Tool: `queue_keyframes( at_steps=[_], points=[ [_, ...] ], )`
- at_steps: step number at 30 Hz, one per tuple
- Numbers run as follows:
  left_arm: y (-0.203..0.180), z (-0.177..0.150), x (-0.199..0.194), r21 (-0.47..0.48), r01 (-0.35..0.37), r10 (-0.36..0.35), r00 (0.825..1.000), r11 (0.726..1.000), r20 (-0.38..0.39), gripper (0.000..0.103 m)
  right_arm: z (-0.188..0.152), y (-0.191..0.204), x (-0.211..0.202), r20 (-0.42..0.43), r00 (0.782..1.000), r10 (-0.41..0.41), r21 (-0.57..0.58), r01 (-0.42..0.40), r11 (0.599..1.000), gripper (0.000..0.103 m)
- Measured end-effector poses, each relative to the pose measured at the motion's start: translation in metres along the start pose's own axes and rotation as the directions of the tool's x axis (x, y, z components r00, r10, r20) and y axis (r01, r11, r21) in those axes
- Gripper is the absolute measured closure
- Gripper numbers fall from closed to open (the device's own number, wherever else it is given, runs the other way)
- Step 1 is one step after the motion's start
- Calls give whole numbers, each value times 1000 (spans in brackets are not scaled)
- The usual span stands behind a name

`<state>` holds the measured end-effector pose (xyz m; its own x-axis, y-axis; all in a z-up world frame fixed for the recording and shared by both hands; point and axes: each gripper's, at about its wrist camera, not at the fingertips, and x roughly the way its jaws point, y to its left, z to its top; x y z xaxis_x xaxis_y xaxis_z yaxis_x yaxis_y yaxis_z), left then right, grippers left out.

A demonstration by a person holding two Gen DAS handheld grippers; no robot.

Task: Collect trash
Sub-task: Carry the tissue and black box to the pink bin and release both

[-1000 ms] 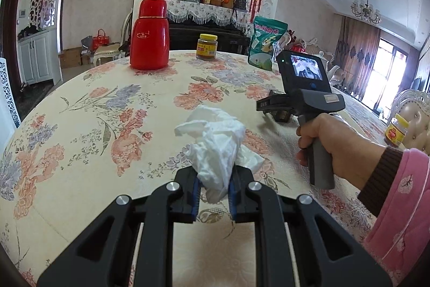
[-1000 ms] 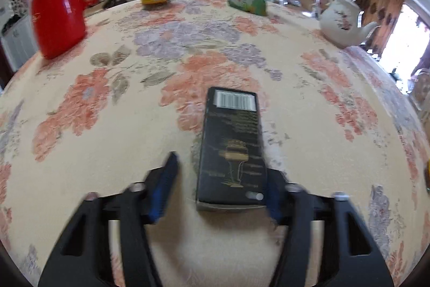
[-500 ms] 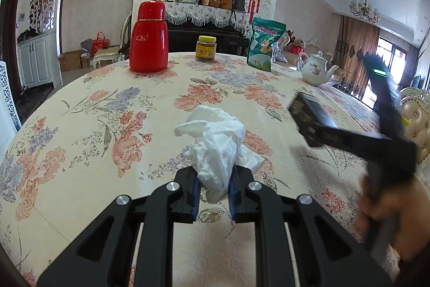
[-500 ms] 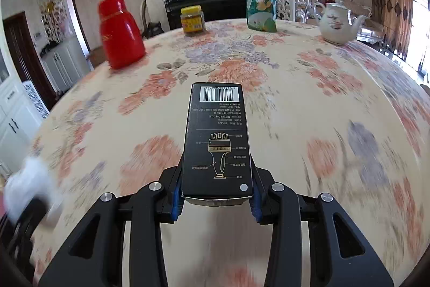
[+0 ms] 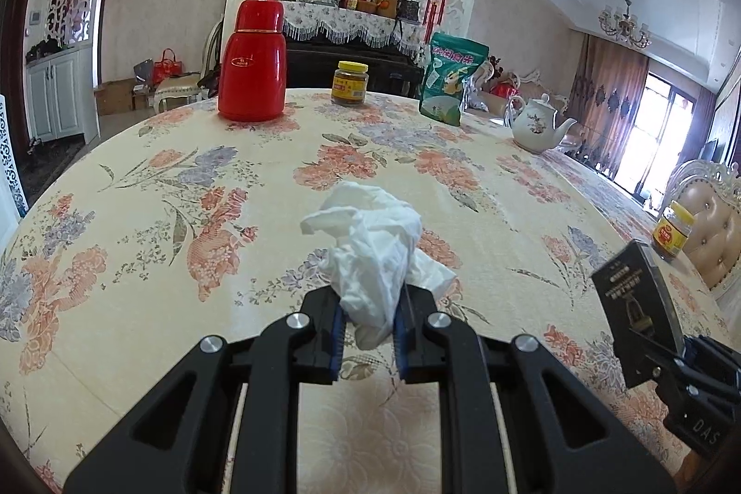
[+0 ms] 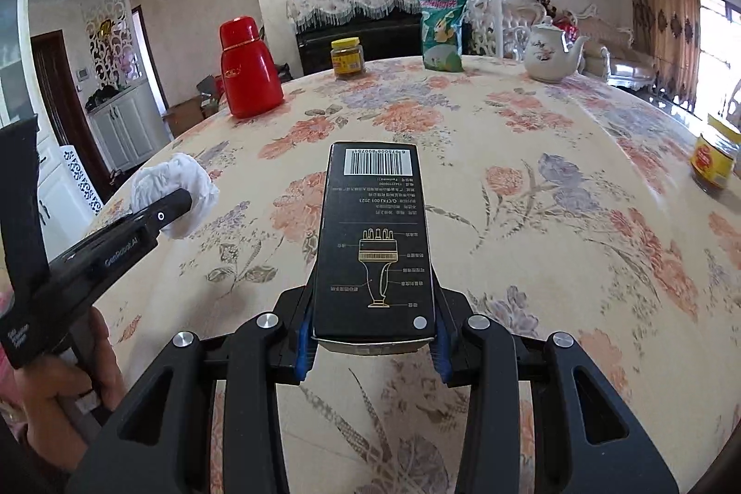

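A crumpled white tissue (image 5: 373, 258) is pinched in my left gripper (image 5: 369, 336), which is shut on it just above the floral tablecloth. The same tissue (image 6: 173, 188) shows at the left of the right wrist view, at the tip of the left gripper. A flat black box (image 6: 375, 244) with a barcode and a gold drawing is clamped between the blue pads of my right gripper (image 6: 373, 348), held off the table. In the left wrist view that black box (image 5: 634, 309) appears at the far right edge.
On the round table (image 5: 139, 216) stand a red thermos (image 5: 252, 63), a yellow-lidded jar (image 5: 350, 83), a green snack bag (image 5: 451, 84), a white teapot (image 5: 537, 123) and a second jar (image 5: 671, 232) near the right rim. A hand (image 6: 60, 383) holds the left gripper's handle.
The right gripper closed on the black box, lifted it off the table and carried it back toward the near right rim. The left gripper and tissue stayed put.
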<state>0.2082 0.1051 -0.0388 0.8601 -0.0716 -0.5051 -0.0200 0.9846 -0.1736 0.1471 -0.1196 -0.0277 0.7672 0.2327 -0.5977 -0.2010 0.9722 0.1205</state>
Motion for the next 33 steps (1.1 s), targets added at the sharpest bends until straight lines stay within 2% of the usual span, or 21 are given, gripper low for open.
queue_keyframes(
  at_steps=[12,19,24,27,33],
  points=[
    [-12,-2,-3,63,2,-3,1000,998,18,87,-8,-23,6,18,1000,7,62,-8,998,65],
    [-4,-2,-3,8,30,-30,999,1000,14,87,-5,-27,0,46,999,4,70,-7,998,65],
    [-13,0,-3,25,16,-16,1000,1000,-1,87,-4,-26,-3,55,998,3,60,-6,998,65],
    [-24,2,-7,70,-10,10,1000,998,-5,87,-5,-25,-3,54,999,-3,49,0,999,65],
    [-41,0,-33,133,-49,50,999,990,0,87,-8,-17,-1,47,999,-19,6,19,1000,65]
  ],
)
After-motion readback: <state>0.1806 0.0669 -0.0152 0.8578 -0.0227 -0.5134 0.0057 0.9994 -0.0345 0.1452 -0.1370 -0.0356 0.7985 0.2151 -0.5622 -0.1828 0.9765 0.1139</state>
